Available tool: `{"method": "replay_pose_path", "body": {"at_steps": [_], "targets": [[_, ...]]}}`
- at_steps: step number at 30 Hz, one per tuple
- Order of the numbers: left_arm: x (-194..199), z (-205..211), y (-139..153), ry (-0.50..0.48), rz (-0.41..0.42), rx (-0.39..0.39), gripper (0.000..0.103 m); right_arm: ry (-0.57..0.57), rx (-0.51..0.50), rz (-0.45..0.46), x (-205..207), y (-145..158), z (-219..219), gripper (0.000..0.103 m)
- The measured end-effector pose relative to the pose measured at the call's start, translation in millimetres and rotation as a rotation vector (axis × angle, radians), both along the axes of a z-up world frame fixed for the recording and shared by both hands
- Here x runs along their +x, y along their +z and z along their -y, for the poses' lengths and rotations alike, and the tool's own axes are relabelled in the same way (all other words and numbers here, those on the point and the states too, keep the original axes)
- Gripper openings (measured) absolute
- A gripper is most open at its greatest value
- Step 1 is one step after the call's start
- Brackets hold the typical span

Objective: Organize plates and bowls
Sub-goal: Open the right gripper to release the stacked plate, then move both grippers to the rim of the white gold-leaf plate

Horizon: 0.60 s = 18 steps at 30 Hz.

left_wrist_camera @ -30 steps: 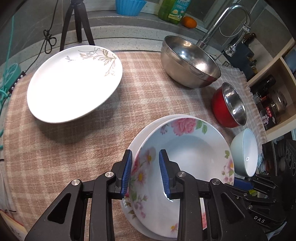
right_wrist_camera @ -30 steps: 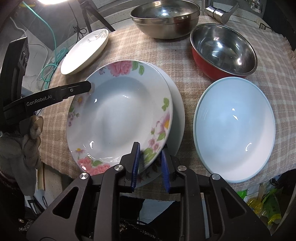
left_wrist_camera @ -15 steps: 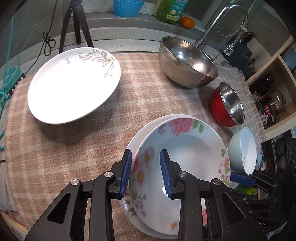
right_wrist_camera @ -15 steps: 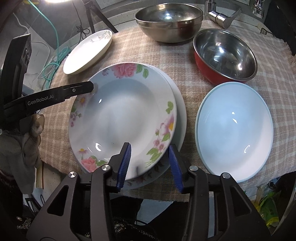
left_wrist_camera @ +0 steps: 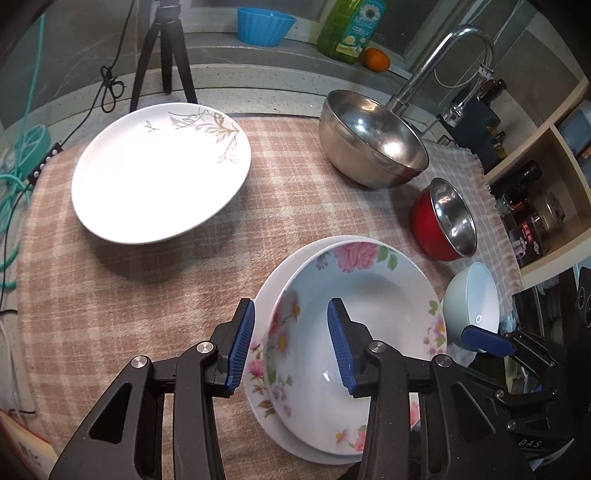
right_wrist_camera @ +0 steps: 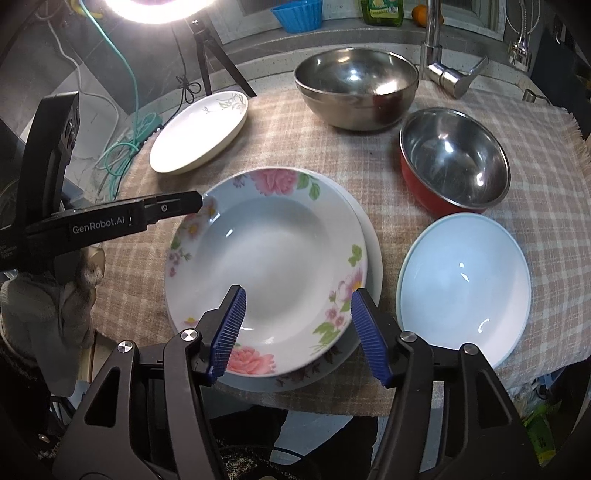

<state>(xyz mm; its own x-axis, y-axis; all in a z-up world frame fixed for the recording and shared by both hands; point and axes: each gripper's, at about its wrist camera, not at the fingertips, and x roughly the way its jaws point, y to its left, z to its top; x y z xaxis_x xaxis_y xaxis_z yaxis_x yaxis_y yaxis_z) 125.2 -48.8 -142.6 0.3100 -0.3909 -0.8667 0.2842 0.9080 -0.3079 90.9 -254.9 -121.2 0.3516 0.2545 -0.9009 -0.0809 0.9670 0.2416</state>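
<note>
A rose-patterned deep plate [right_wrist_camera: 273, 258] [left_wrist_camera: 373, 317] rests on a plain white plate [right_wrist_camera: 371, 254] [left_wrist_camera: 266, 295] near the table's front edge. My right gripper [right_wrist_camera: 297, 328] is open, its jaws straddling the floral plate's near rim. My left gripper [left_wrist_camera: 291, 345] is open at the plate's left rim and holds nothing; it also shows in the right wrist view [right_wrist_camera: 177, 206]. A white plate with a gold leaf print [left_wrist_camera: 159, 173] [right_wrist_camera: 201, 129] lies at the back left. A pale blue bowl [right_wrist_camera: 463, 284] [left_wrist_camera: 474, 299] sits right of the stack.
A large steel bowl [right_wrist_camera: 356, 88] [left_wrist_camera: 373, 140] and a red steel-lined bowl [right_wrist_camera: 454, 158] [left_wrist_camera: 445, 219] stand at the back right. Faucet [left_wrist_camera: 454, 51], tripod [left_wrist_camera: 162, 51], blue tub [left_wrist_camera: 264, 26], soap bottle [left_wrist_camera: 351, 26] lie behind. Shelves with jars [left_wrist_camera: 535, 218] stand at right.
My right gripper has opened wide and let go of the floral plate's rim. My left gripper has opened a little. The floral plate now rests on the white plate.
</note>
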Motion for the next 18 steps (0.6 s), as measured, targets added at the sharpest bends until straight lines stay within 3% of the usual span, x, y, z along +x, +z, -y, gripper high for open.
{"method": "replay_pose_path", "body": {"at_steps": [18], "targets": [[-7,-65,16,0.169,0.031,-0.029,0.039,-0.009,0.073,0.176,26,35,-10,0.071]]}}
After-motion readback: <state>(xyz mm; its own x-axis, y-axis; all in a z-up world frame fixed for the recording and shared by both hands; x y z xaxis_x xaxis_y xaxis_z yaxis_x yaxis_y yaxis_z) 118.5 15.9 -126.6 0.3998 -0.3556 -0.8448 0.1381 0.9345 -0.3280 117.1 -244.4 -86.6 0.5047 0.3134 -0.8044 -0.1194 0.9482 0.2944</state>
